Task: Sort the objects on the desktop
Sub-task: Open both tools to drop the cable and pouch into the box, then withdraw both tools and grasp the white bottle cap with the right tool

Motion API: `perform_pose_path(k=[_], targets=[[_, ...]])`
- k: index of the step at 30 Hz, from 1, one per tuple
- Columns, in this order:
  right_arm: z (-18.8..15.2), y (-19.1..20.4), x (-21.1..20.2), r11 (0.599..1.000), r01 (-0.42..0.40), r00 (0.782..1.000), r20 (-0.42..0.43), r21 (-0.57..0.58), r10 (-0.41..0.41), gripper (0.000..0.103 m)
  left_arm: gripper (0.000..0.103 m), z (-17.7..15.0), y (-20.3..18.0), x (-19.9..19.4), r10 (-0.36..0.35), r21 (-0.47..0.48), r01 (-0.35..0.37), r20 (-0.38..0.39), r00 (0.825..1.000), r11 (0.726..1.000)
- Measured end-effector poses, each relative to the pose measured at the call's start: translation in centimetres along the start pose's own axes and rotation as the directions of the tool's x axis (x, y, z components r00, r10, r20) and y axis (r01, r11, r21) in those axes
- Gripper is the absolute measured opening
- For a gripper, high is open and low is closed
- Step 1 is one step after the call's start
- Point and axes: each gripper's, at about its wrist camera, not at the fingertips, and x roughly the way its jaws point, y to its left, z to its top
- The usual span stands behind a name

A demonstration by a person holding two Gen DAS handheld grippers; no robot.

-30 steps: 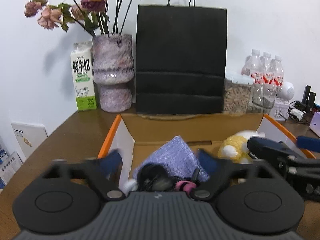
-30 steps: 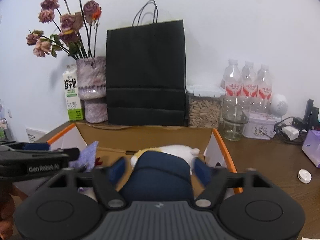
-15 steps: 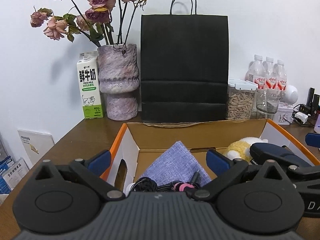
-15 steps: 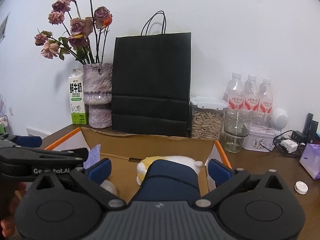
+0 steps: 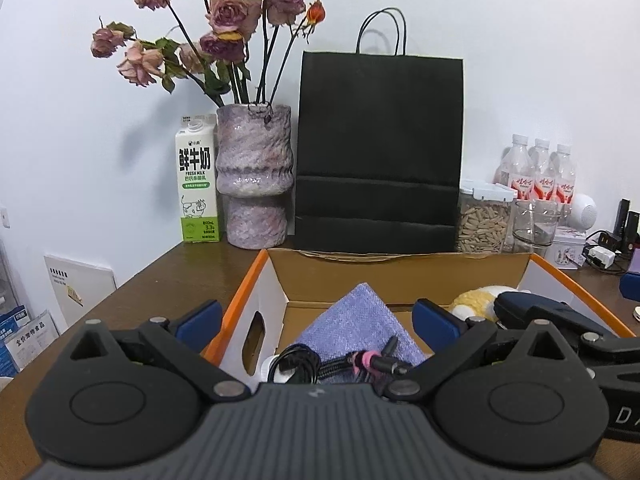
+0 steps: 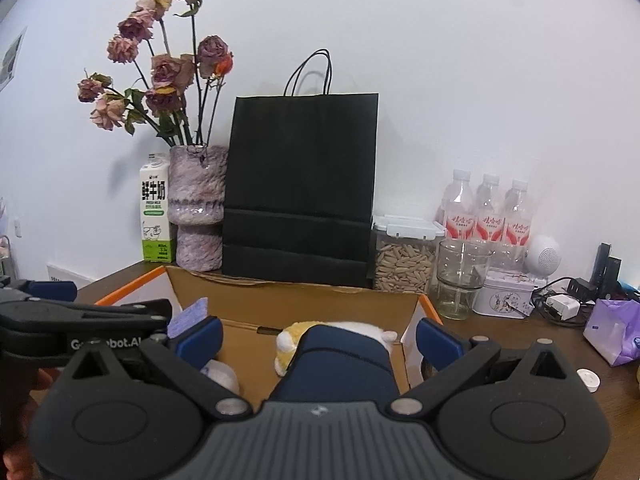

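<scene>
Cardboard box [image 5: 400, 272] on desk, holding purple cloth [image 5: 360, 320], black cable [image 5: 320, 364] (pink-tied), plush toy [image 6: 296, 334], navy case [image 6: 340, 364], left gripper [image 5: 316, 320] and right gripper [image 6: 318, 338] both spread wide, empty.

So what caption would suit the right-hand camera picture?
Open right gripper above a cardboard box holding a navy case and plush toy.

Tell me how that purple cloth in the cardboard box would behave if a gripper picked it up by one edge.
The purple cloth looks like thin woven fabric, so it would probably droop and fold rather than hold its shape. It seems light for its size. A black cable bundle lies on its near edge, so lifting may drag or snag that inside the cardboard box.
</scene>
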Motion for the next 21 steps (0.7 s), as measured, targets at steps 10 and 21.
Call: perform_pose_path(k=[10, 21], targets=[[-1.8, 0.5, -3.7, 1.000, -0.016, 0.999, 0.037, -0.009, 0.016, 0.103, 0.103, -1.4, 0.4, -3.6, -0.022, 0.019, 0.021, 0.051, 0.998, 1.000], [-3.8, 1.1, -7.0, 0.998, -0.054, 0.999, 0.002, -0.028, 0.054, 0.103, 0.103, -3.5, 1.3, -6.5, -0.073, 0.029, 0.073, 0.005, 0.997, 0.997]])
